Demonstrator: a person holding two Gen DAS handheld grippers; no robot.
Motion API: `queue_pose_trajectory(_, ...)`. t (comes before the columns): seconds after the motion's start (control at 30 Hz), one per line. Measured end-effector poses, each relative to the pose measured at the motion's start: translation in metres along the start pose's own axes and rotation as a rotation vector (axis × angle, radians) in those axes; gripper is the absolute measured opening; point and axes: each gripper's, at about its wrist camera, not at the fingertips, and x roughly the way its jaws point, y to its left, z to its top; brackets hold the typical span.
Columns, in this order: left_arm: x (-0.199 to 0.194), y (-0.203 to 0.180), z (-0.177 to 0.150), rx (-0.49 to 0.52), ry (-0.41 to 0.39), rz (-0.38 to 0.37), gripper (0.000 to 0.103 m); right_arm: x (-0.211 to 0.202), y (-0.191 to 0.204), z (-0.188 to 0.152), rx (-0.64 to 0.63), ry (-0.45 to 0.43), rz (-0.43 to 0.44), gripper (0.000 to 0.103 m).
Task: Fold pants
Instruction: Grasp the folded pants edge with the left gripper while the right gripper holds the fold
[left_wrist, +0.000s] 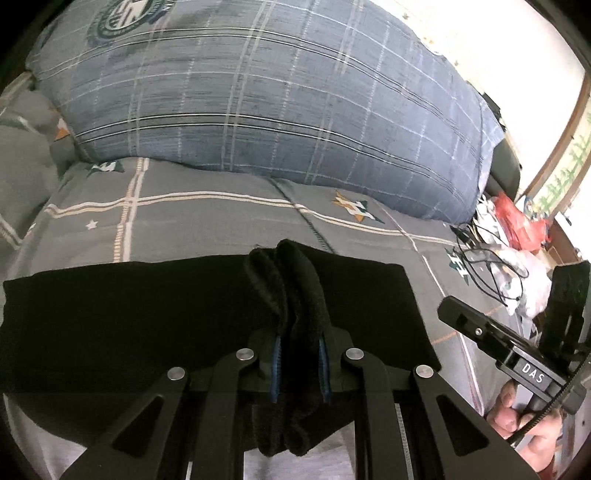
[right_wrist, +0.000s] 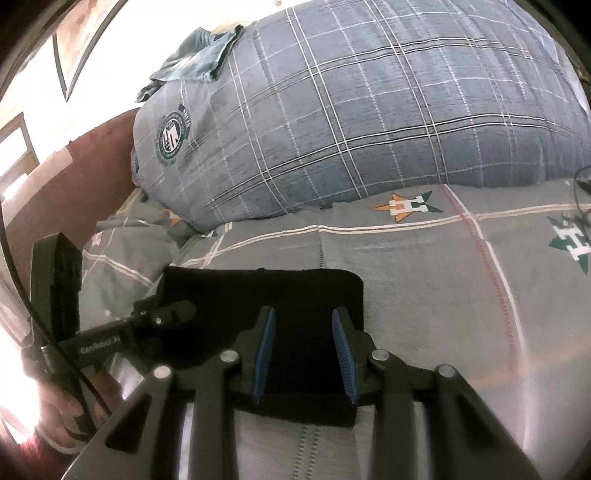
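Left claw (left_wrist: 299, 354) pinching black pants (left_wrist: 147, 306), "DAS" label (left_wrist: 533, 373) right

Your left gripper (left_wrist: 299, 354) and right gripper (right_wrist: 304, 354) are matte black scissor-linkage frames with round silver pivot screws and ribbed blue pads (right_wrist: 341, 347), one handle lettered "DAS", the other "GenRobot.AI", each trailing a black cable (right_wrist: 62, 365).
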Motion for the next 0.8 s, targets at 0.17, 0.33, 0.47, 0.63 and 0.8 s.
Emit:
queue_pose_trajectory(0.17,0.012,0.016,-0.004,-0.048,0.036,0.019,0.014,0.012,0.004,0.001,-0.023,0.018,-0.006,0.034)
queue_pose_trajectory(0.33,0.022,0.015,-0.005,-0.051,0.045,0.038,0.014,0.03,0.009,0.003,-0.05,0.032,-0.004,0.034)
queue_pose_trajectory(0.47,0.027,0.015,-0.004,-0.051,0.045,0.042,0.014,0.047,0.01,0.005,-0.073,0.047,-0.013,0.031)
queue_pose_trajectory(0.63,0.033,0.02,-0.008,-0.053,0.046,0.046,0.015,0.066,0.005,0.0,-0.073,0.093,-0.017,0.028)
queue_pose_trajectory(0.8,0.034,0.019,-0.01,-0.037,0.031,0.06,0.022,0.066,0.003,-0.002,-0.077,0.082,-0.011,0.028)
